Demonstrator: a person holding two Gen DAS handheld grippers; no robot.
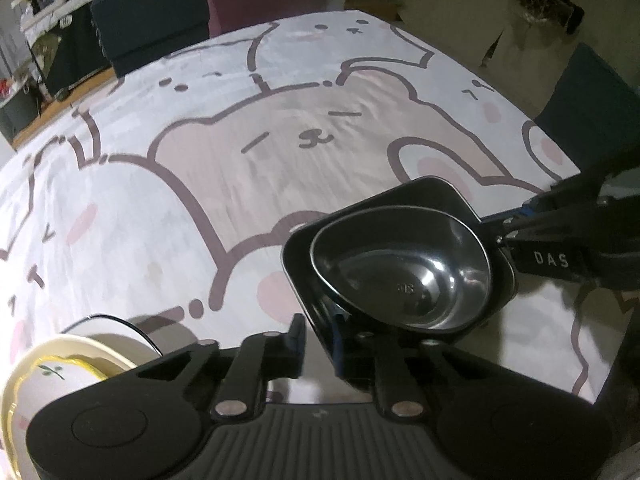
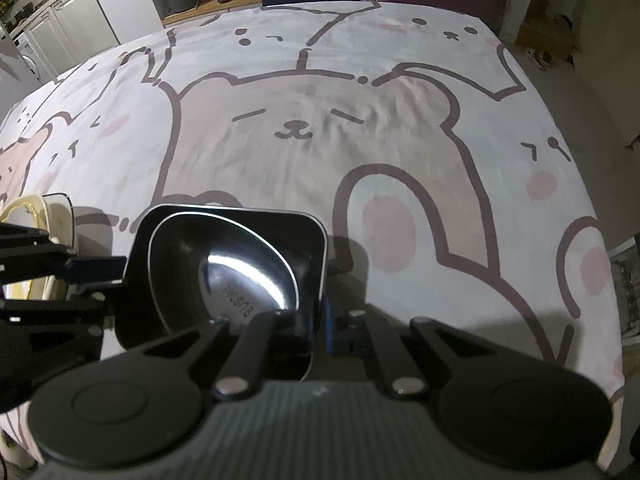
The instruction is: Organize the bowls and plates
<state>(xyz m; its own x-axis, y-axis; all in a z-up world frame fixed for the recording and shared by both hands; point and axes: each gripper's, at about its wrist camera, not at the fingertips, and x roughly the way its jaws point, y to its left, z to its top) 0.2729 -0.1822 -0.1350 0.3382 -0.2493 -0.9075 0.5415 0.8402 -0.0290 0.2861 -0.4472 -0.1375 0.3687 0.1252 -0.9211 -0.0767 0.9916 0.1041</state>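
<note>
Tablecloth (image 1: pixel 248 184) printed with cartoon bears covers the table, and near its front edge sits a black square dish (image 1: pixel 448 196) with rounded corners, holding a shiny metal bowl (image 1: pixel 404 272) that rests tilted inside it. The left gripper (image 1: pixel 316 344) reaches down at the dish's near edge, its jaws drawn close together on the rim, one finger outside the wall and the other hidden behind it. The right gripper (image 2: pixel 320 328) meets the same dish from the opposite side, its jaws pinched tight on the dish's edge; in the left wrist view it enters from the right and touches the dish's far corner. The left gripper's arm shows at the left of the right wrist view, just beside the dish. Left of the dish, apart from it, stands a stack of pale yellow plates (image 1: pixel 60 376) with a small leaf motif, partly hidden behind the left gripper's body. Dark chairs (image 1: pixel 152 12) line the table's far side.
</note>
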